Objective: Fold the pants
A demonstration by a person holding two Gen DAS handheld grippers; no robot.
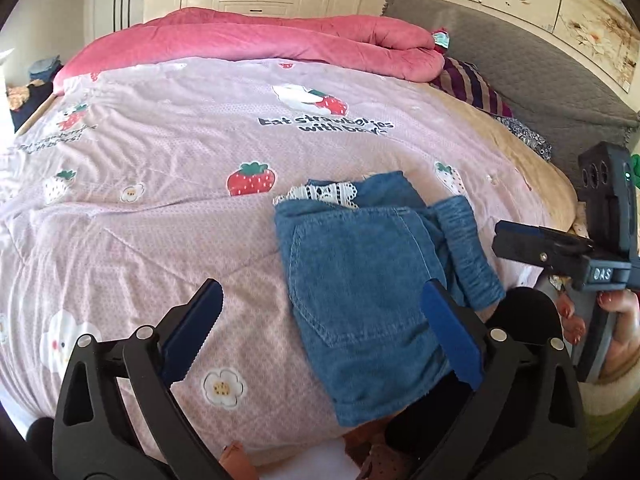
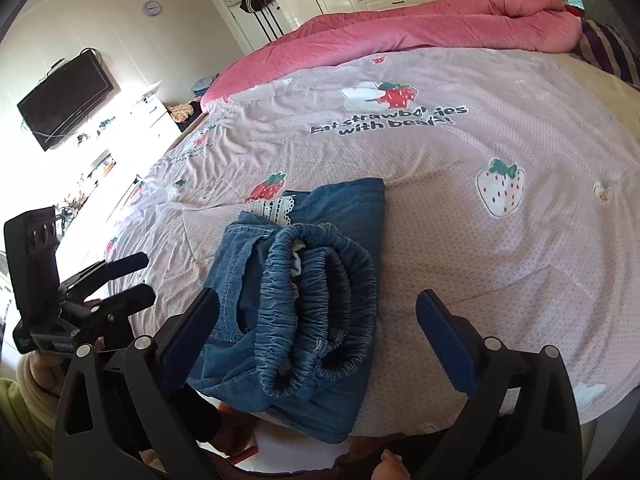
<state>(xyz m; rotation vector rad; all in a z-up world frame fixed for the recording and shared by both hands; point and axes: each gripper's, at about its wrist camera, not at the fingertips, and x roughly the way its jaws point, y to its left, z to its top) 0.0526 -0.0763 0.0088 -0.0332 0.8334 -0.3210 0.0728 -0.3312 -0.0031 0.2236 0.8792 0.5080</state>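
A bedroom: a bed spread with a pink strawberry-print quilt (image 1: 200, 184) is carrying the work, with a rolled pink duvet (image 1: 256, 40) lying along its far edge and white wardrobes behind. The denim pants (image 1: 360, 280) are lying folded into a compact bundle at the near edge of the quilt, the gathered elastic waistband (image 2: 320, 300) looping on top toward the right side and a strip of white lace trim (image 1: 320, 194) peeking out at the bundle's far end. The left gripper (image 1: 320, 332) is hovering over the bundle's near-left portion with its tongs standing wide and holding nothing. The right gripper (image 2: 320, 336) is likewise standing wide and empty, straddling the waistband from above without visibly touching it. Judged from this layout, the fold is looking nearly complete. Risks: the springy waistband could be lifting and unrolling the top layer if left unpressed; the bundle, sitting close to the near edge, could be sliding off the bed if nudged; a closing finger could be snagging the lace. No containers are showing in either view.
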